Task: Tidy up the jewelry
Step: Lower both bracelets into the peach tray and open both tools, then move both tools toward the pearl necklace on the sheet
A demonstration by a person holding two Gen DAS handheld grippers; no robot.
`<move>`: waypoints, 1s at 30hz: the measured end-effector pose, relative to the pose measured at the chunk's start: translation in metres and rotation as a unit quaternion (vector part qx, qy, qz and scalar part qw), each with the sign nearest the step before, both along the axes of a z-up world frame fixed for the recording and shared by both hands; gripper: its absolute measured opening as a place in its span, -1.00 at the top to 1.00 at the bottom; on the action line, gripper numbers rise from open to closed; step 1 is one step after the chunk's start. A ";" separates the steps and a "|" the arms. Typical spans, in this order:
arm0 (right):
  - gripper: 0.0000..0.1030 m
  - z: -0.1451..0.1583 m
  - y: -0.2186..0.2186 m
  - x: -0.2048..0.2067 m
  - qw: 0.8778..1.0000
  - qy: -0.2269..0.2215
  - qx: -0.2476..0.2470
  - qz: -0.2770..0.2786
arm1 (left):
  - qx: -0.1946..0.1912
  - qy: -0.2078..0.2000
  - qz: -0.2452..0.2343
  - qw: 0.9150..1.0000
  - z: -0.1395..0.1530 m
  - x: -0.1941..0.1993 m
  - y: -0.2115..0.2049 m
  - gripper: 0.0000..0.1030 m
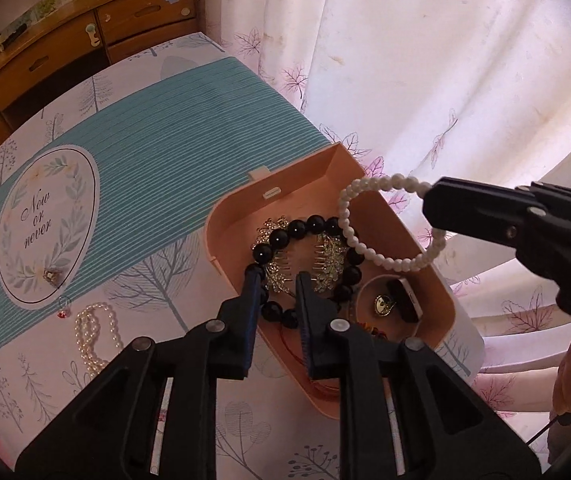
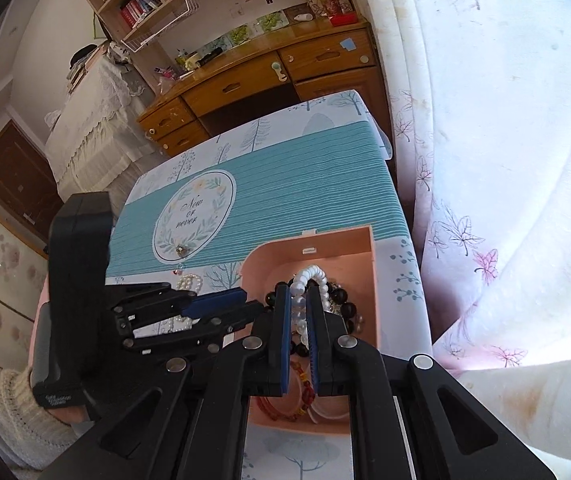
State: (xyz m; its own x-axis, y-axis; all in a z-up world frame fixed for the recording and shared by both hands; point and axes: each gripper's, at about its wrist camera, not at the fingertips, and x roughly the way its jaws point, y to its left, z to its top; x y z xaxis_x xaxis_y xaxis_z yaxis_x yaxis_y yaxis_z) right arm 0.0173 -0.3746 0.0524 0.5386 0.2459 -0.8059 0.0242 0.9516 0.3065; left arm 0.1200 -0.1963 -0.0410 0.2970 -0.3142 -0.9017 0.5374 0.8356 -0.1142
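Observation:
A pink jewelry box (image 1: 437, 280) stands open at the table's right edge. Inside lie a black bead bracelet (image 1: 309, 226), gold hair combs (image 1: 327, 258) and a small round dish with a gold piece (image 1: 383, 303). My right gripper (image 1: 429, 210) is shut on a white pearl bracelet (image 1: 345, 216) and holds it above the box; the right wrist view shows the pearls (image 2: 305, 304) between its pads. My left gripper (image 1: 277, 284) is open over the box's near side, its fingertips around the black beads without pinching them.
On the tablecloth left of the box lie a pearl necklace (image 1: 95, 334), a small red earring (image 1: 62, 312) and a small brooch (image 1: 51, 276). A curtain (image 1: 425, 80) hangs right behind the table. A wooden dresser (image 2: 265, 80) stands beyond the far end.

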 end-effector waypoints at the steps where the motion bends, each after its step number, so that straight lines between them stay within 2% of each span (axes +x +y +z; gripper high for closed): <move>1: 0.86 -0.002 0.003 0.006 1.000 0.001 -0.001 0.000 | 0.001 -0.004 0.001 1.000 0.001 -0.001 0.002 0.46; 3: 0.86 -0.004 0.009 0.017 1.000 0.002 0.000 0.000 | -0.001 -0.009 0.008 1.000 0.002 -0.002 0.007 0.06; 4: 0.86 -0.005 0.012 0.022 1.000 0.003 0.005 0.001 | -0.004 -0.012 0.014 1.000 0.003 -0.003 0.012 0.04; 10: 0.86 -0.018 0.024 0.052 0.999 0.017 0.031 0.007 | -0.006 -0.011 0.037 0.999 0.001 0.000 0.034 0.04; 13: 0.86 -0.030 0.031 0.065 1.000 0.031 -0.005 0.003 | -0.006 -0.015 0.049 0.999 0.001 0.000 0.049 0.04; 16: 0.86 -0.050 0.037 0.082 0.997 0.054 -0.062 -0.006 | -0.007 -0.019 0.065 0.998 0.002 0.000 0.068 0.04; 20: 0.83 -0.071 0.035 0.095 0.994 0.079 -0.073 -0.018 | -0.010 -0.027 0.092 0.995 0.005 0.002 0.097 0.04; 22: 0.75 -0.076 0.035 0.099 0.993 0.083 -0.077 -0.026 | -0.011 -0.028 0.107 0.994 0.007 0.004 0.112 0.04; 24: 0.43 -0.078 0.034 0.099 0.993 0.078 -0.083 -0.030 | -0.010 -0.028 0.119 0.992 0.007 0.005 0.126 0.04; 25: 0.36 -0.076 0.036 0.101 0.993 0.072 -0.090 -0.032 | -0.008 -0.028 0.129 0.991 0.006 0.006 0.137 0.04; 30: 0.33 -0.065 0.042 0.096 0.992 0.052 -0.110 -0.029 | -0.003 -0.027 0.160 0.987 0.004 0.007 0.172 0.04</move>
State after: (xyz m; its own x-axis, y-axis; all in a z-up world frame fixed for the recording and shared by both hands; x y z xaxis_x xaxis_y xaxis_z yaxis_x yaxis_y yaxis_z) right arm 0.1134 -0.3324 -0.0126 0.4579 0.0289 -0.8885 0.1016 0.9912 0.0846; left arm 0.1274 -0.0241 -0.0368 0.4287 -0.2018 -0.8806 0.2511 0.9629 -0.0985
